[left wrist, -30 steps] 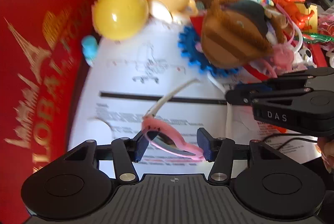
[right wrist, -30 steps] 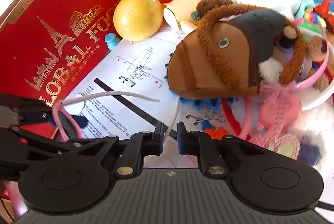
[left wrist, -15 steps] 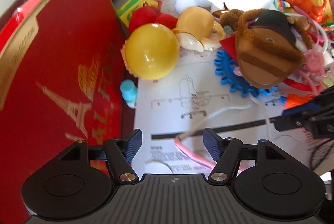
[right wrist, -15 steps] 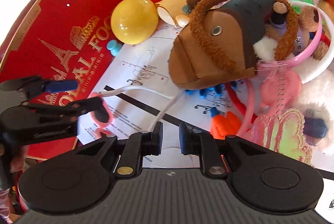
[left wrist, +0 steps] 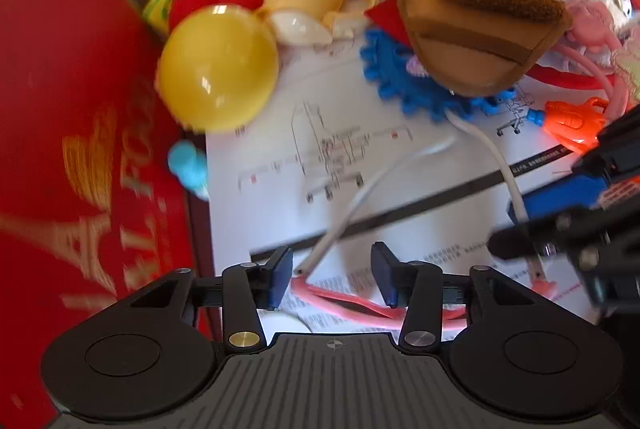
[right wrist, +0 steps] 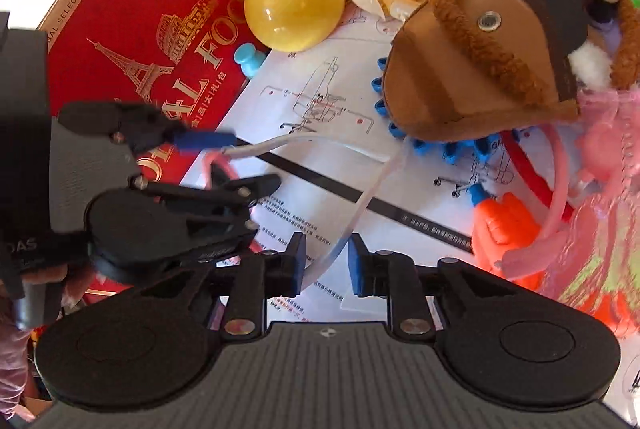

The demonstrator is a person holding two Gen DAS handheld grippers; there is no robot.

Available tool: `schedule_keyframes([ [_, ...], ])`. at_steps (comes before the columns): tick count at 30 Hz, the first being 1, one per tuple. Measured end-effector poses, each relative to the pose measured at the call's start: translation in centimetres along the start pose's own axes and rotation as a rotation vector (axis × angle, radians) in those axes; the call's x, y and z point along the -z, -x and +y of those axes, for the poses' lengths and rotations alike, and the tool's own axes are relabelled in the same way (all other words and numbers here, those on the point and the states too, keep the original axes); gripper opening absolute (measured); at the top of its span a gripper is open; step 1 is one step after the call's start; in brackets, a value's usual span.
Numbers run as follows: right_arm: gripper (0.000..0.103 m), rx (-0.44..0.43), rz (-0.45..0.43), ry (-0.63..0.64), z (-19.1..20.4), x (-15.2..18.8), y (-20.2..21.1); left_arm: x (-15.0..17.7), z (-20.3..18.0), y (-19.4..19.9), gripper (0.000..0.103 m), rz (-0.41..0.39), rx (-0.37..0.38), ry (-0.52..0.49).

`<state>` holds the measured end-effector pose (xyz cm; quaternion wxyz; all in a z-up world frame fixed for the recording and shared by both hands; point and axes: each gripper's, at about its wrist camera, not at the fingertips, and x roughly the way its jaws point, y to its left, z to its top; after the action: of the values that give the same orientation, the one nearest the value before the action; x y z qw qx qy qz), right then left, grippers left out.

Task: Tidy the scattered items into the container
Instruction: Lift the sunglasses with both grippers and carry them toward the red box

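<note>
Blue-padded fingers of the left hand-held gripper (left wrist: pixel 331 279) are seen spread apart in the left wrist view, held low over a printed instruction sheet (left wrist: pixel 360 165). One white cable (left wrist: pixel 372 189) runs between them without being touched, and one pair of pink glasses (left wrist: pixel 348 305) lies just beneath. One yellow ball (left wrist: pixel 218 67), one brown plush pouch (left wrist: pixel 476 17), one blue gear (left wrist: pixel 404 85) and one orange toy (left wrist: pixel 572 123) are counted beyond. One red box (left wrist: pixel 80 133) stands at the left. The right hand-held gripper (left wrist: pixel 560 213) enters from the right edge; its state cannot be told here.

In the right wrist view, the right hand-held gripper (right wrist: pixel 326 263) is seen with its fingers apart, the white cable (right wrist: pixel 352 217) passing between them untouched. The left hand-held gripper (right wrist: pixel 216 161) reaches in from the left, tilted on its side, jaws parted around the pink glasses (right wrist: pixel 218 169). The red box (right wrist: pixel 160 29) lies behind it.
</note>
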<state>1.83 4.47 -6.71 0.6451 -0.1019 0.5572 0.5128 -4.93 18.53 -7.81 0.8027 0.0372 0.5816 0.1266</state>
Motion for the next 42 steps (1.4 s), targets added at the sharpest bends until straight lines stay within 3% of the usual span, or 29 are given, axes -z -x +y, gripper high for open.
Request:
schedule_keyframes([
  [4, 0.015, 0.029, -0.042, 0.078, 0.5, -0.3, 0.5, 1.7, 0.6, 1.1, 0.054, 0.021, 0.089, 0.111],
  [7, 0.014, 0.068, -0.058, 0.104, 0.4, -0.5, 0.8, 1.9, 0.1, 2.1, 0.050, 0.015, 0.170, 0.115],
  [10, 0.014, 0.100, -0.057, 0.090, -0.3, -0.6, 0.8, 1.5, -0.4, 2.3, 0.051, -0.002, 0.092, 0.088],
  [12, 0.014, 0.132, -0.065, 0.095, -0.7, -0.6, 0.9, 1.1, 0.2, 2.2, 0.054, 0.001, 0.105, 0.114],
  [20, 0.018, 0.126, -0.066, 0.074, -1.2, -0.5, 1.8, 1.4, 0.1, 2.8, 0.056, -0.013, 0.117, 0.096],
  [22, 0.019, 0.125, -0.057, 0.082, -1.0, -0.5, 1.5, 1.3, 0.0, 2.1, 0.049, 0.004, 0.121, 0.110],
  [24, 0.019, 0.121, -0.048, 0.086, -0.8, -0.4, 1.3, 1.3, -0.1, 1.7, 0.023, 0.016, 0.133, 0.114],
  [27, 0.013, 0.139, -0.047, 0.106, -0.7, -0.3, 1.3, 1.3, -0.3, 1.6, 0.001, 0.011, 0.167, 0.124],
  [28, 0.007, 0.134, -0.045, 0.109, -0.7, -0.3, 1.2, 1.3, -0.5, 1.7, 0.000, 0.005, 0.166, 0.126],
  [36, 0.006, 0.124, -0.066, 0.124, -0.1, -1.1, 2.2, 1.2, -0.2, 3.8, 0.000, -0.047, 0.162, 0.173],
  [42, 0.006, 0.117, -0.138, 0.182, 1.4, -2.2, 4.4, 0.8, 0.8, 6.6, 0.000, -0.109, 0.151, 0.222],
])
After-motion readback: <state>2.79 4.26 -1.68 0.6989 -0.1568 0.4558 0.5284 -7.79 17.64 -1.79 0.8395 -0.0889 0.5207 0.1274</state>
